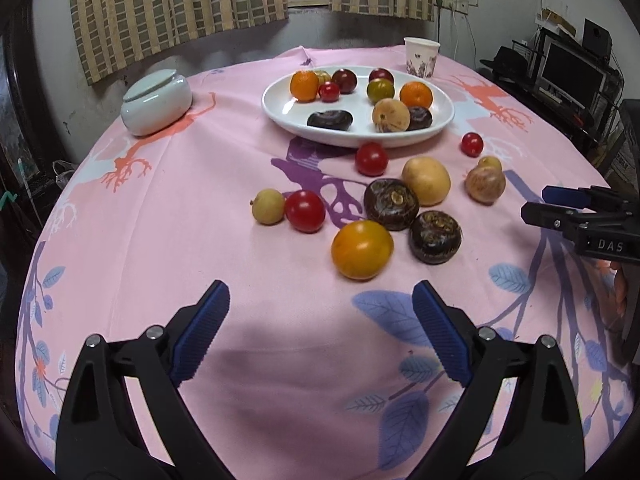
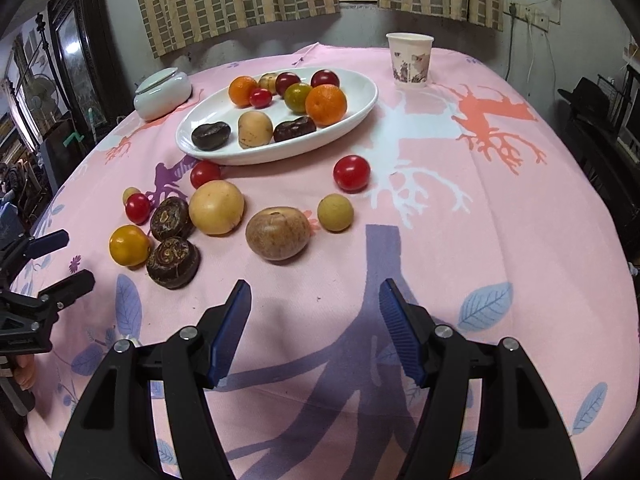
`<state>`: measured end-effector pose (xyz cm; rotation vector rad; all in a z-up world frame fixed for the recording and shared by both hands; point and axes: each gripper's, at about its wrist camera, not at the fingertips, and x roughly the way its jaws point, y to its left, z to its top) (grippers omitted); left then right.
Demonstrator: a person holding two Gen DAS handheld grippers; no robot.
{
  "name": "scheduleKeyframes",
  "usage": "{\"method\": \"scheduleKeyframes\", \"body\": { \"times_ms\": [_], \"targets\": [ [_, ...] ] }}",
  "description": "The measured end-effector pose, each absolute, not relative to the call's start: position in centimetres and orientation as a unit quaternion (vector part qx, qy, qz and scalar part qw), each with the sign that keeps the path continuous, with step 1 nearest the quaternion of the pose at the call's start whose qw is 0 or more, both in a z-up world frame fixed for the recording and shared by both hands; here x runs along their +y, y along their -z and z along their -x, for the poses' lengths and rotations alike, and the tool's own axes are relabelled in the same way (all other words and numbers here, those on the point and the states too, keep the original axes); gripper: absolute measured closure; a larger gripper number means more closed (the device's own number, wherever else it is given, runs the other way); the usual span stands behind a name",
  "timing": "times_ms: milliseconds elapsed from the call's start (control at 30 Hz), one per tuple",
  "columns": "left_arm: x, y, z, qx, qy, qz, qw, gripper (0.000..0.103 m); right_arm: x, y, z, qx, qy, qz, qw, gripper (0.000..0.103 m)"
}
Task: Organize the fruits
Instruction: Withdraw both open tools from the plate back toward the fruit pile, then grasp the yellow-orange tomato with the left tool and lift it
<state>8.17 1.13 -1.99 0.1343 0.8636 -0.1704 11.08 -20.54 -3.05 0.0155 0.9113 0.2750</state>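
Pink printed tablecloth [image 1: 160, 240] w/ a white oval plate [image 1: 280, 112] already holding approx. 10 fruits, though some overlap, so the count is unsure. Loose fruits lie in front of the plate, incl. an orange-yellow tomato [image 1: 362, 249] nearest the left gripper [image 1: 320, 312]. Left gripper & right gripper [image 2: 314, 312] both hover above bare cloth, jaws apart, grasping nothing.

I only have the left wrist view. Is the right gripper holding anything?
Observer: No. The right gripper is open, with only cloth between its jaws.
Operator: Which fruit lies nearest ahead of it?
Observer: The tan fruit, slightly left of its centre line.
Operator: Does the small yellow one behind it touch it?
Observer: No. The small yellow fruit lies apart, with a narrow gap of cloth between them.
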Motion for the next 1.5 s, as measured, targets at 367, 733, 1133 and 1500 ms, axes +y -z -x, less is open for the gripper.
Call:
{"method": "scheduleKeyframes", "body": {
  "times_ms": [367,733,1133,1500],
  "targets": [
    [-1.5,3.6,-9.9,0.433,0.104,-0.07,0.893,0.009,-20.0,3.4,-11.0,0.444,-0.136,0.008,0.886,0.036],
    [-1.0,4.2,-11.3,0.454,0.092,-0.046,0.885,0.023,-19.7,3.4,-10.9,0.442,-0.133,0.022,0.887,0.036],
    [-1.9,4.8,-12.6,0.471,0.085,-0.057,0.876,0.03,-19.6,3.3,-10.8,0.44,-0.123,0.035,0.889,0.036],
    [-1.9,4.6,-13.1,0.475,0.091,-0.044,0.874,0.06,-19.5,3.7,-10.8,0.442,-0.119,0.043,0.888,0.036]
  ]
}}
